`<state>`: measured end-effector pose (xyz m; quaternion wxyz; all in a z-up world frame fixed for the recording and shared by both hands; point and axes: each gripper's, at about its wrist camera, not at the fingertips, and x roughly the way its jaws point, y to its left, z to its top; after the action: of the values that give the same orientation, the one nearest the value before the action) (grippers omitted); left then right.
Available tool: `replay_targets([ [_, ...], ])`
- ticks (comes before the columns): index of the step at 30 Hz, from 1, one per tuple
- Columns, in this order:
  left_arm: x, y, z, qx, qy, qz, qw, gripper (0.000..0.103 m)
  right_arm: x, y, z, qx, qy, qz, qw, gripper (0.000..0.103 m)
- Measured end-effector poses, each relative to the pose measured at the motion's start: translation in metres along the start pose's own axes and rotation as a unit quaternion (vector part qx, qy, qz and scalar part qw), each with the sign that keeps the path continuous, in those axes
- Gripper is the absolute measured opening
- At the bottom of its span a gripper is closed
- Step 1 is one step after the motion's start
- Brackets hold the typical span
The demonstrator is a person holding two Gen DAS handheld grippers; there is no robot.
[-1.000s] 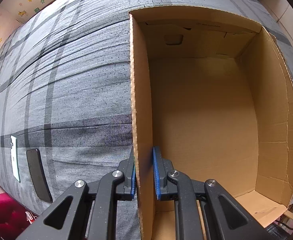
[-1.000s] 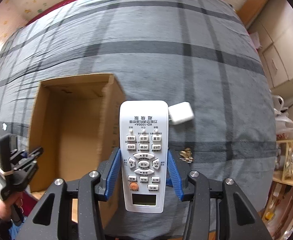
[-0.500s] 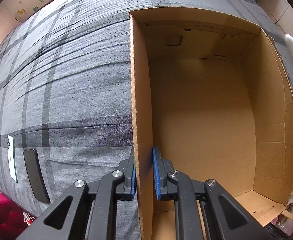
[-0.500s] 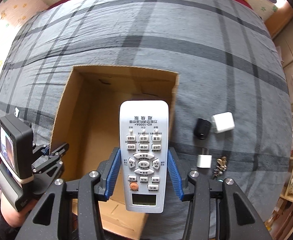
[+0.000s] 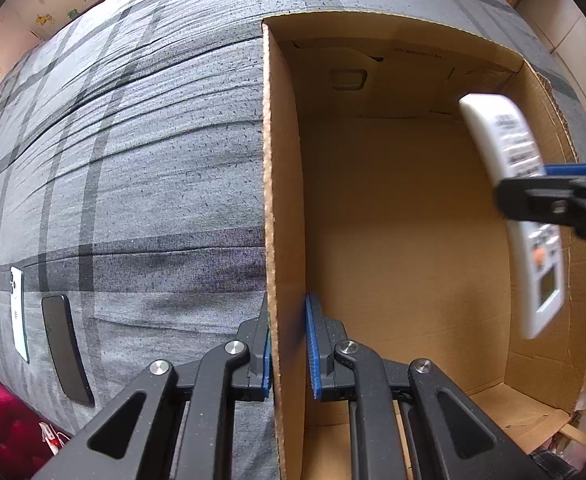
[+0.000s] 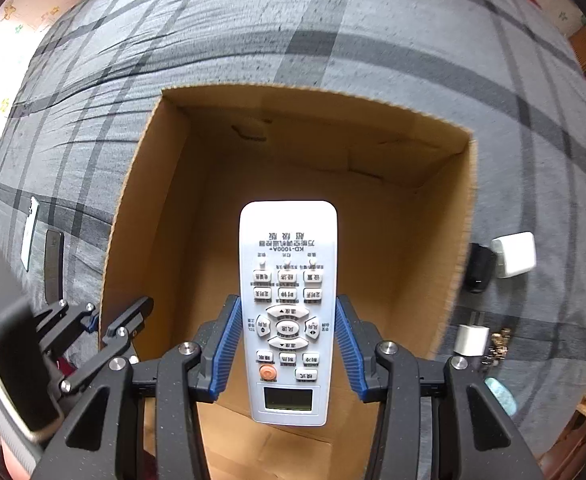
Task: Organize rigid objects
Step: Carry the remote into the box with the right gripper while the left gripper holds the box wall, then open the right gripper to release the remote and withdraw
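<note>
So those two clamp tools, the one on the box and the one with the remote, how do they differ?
The left gripper is pinched nearly shut on the thin wall of the cardboard box; the right gripper stands wider, clamped on the white remote. The left one grips the box's rim, while the right one hangs over the box's opening. Both have black frames and blue pads.

Bedspread (image 6: 393, 32): grey with dark plaid stripes, covering the bed.
Wallpaper (image 5: 65, 4): pale, printed with small stars and cartoon figures, behind the bed.
Cabinet (image 5: 565, 20): light-coloured, at the bed's far right corner.
</note>
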<state>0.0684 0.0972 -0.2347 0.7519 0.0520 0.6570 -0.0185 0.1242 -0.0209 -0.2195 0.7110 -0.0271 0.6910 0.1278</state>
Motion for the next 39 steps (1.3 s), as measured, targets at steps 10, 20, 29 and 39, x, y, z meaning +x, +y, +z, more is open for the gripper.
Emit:
replay_targets([
  [10,0.004,0.007,0.002,-0.008,0.005,-0.008,0.9999,0.014,0.048,0.009,0.013,0.003,0.029,0.001,1.000,0.050],
  [20,0.004,0.008,0.002,-0.010,0.005,-0.009,0.9999,0.014,0.076,0.003,0.013,0.013,0.056,0.012,0.998,0.050],
  [29,0.005,0.005,0.001,-0.009,0.004,-0.005,0.9999,0.013,0.066,-0.006,0.014,0.010,0.046,0.010,0.999,0.052],
  [39,0.005,0.003,0.000,-0.006,0.003,-0.002,1.0000,0.014,0.012,-0.011,0.004,-0.004,-0.005,0.008,1.000,0.052],
])
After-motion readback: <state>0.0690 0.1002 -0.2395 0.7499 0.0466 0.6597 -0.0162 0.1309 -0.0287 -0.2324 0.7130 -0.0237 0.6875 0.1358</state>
